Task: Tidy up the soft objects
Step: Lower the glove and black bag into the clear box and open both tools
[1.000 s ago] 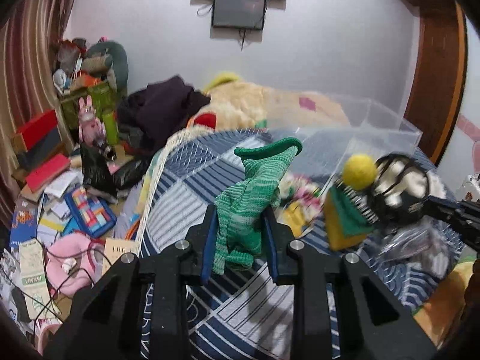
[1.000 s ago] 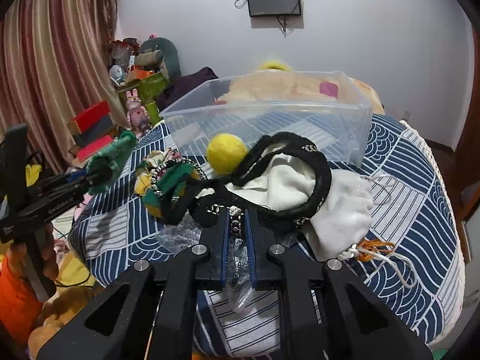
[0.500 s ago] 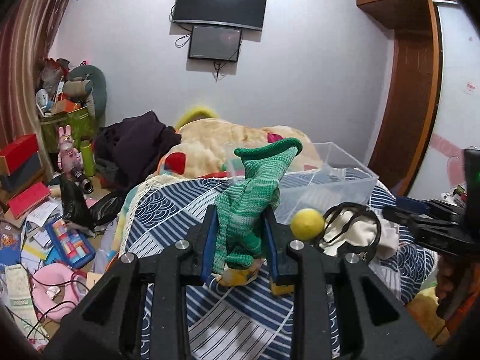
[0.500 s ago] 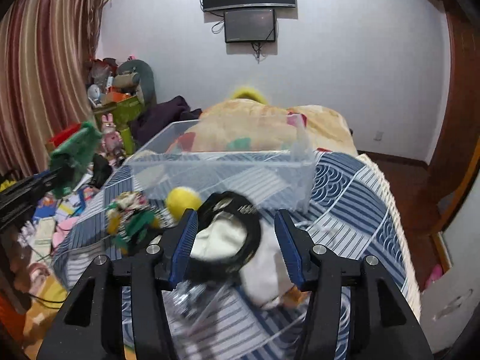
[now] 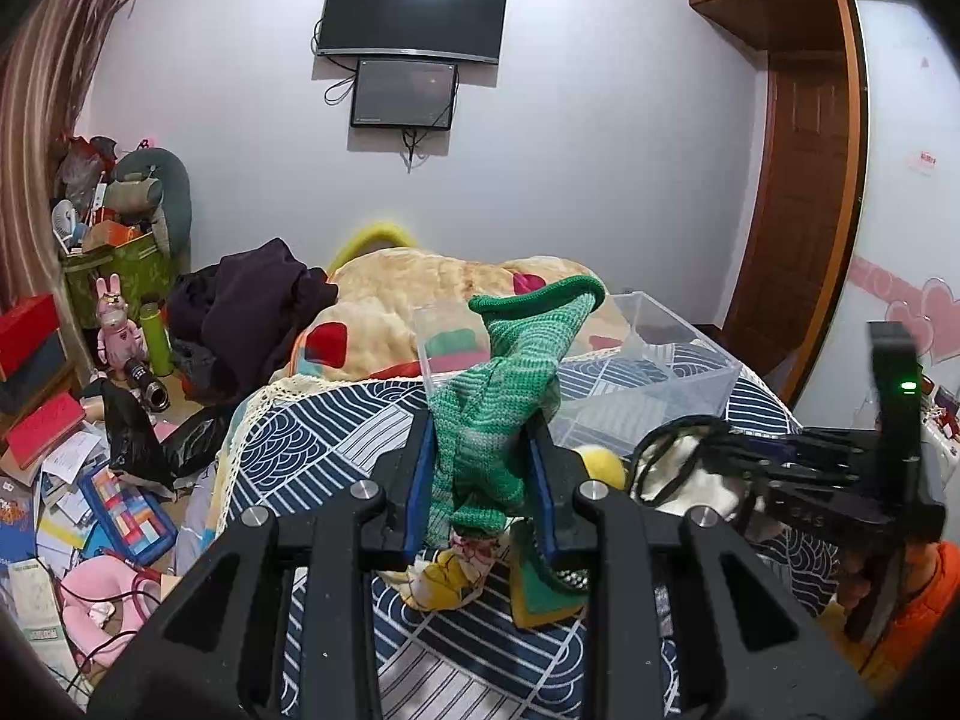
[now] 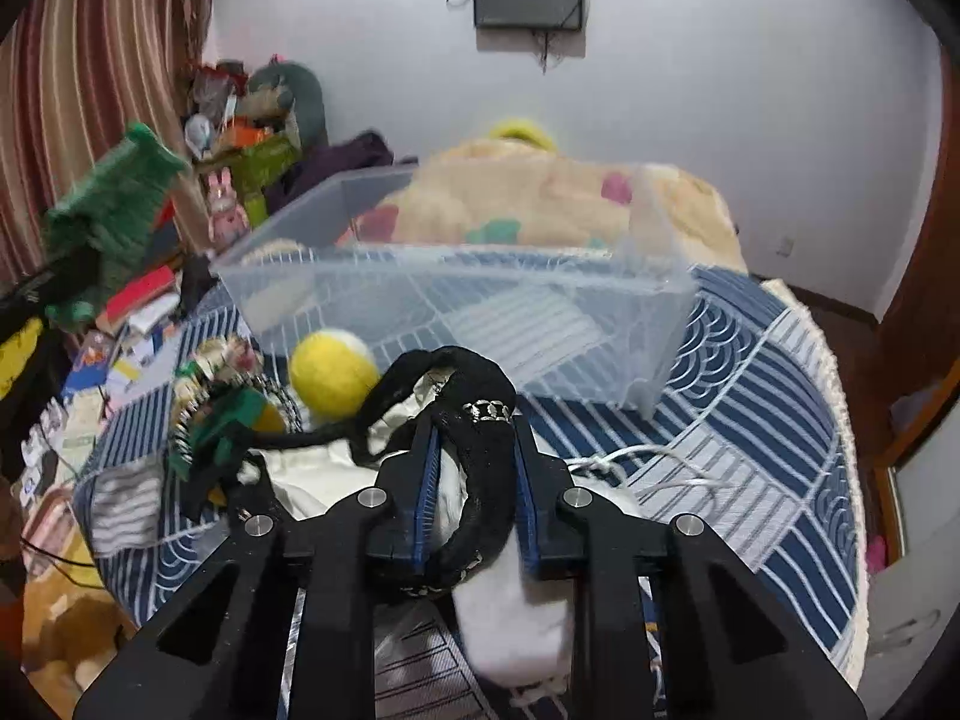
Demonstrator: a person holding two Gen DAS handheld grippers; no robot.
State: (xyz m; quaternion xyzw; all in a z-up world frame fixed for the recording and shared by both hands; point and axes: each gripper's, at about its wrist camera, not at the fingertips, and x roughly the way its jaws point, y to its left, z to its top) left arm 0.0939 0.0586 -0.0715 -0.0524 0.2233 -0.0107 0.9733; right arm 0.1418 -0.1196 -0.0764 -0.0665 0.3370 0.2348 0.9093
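Observation:
My left gripper [image 5: 480, 468] is shut on a green knitted cloth [image 5: 510, 372] and holds it up above the bed; the cloth also shows at the left of the right wrist view [image 6: 114, 204]. My right gripper [image 6: 474, 474] is shut on a black fuzzy band with a metal chain [image 6: 480, 450], lifted over a white drawstring pouch [image 6: 510, 618]. A yellow ball [image 6: 333, 369] lies beside it. A clear plastic bin [image 6: 456, 306] stands behind on the blue patterned bedspread [image 6: 750, 420]. The bin [image 5: 648, 372] looks empty.
A green-and-yellow soft toy [image 6: 222, 420] and a small flowered yellow item [image 5: 447, 570] lie on the bedspread at the left. A beige blanket [image 5: 432, 300] and dark clothes [image 5: 252, 306] lie behind the bin. The floor at the left [image 5: 78, 480] is cluttered with books and toys.
The right gripper opened half a second ago and has now closed on the black band, lifting it. The left gripper rose and tilted up, still holding the green cloth.

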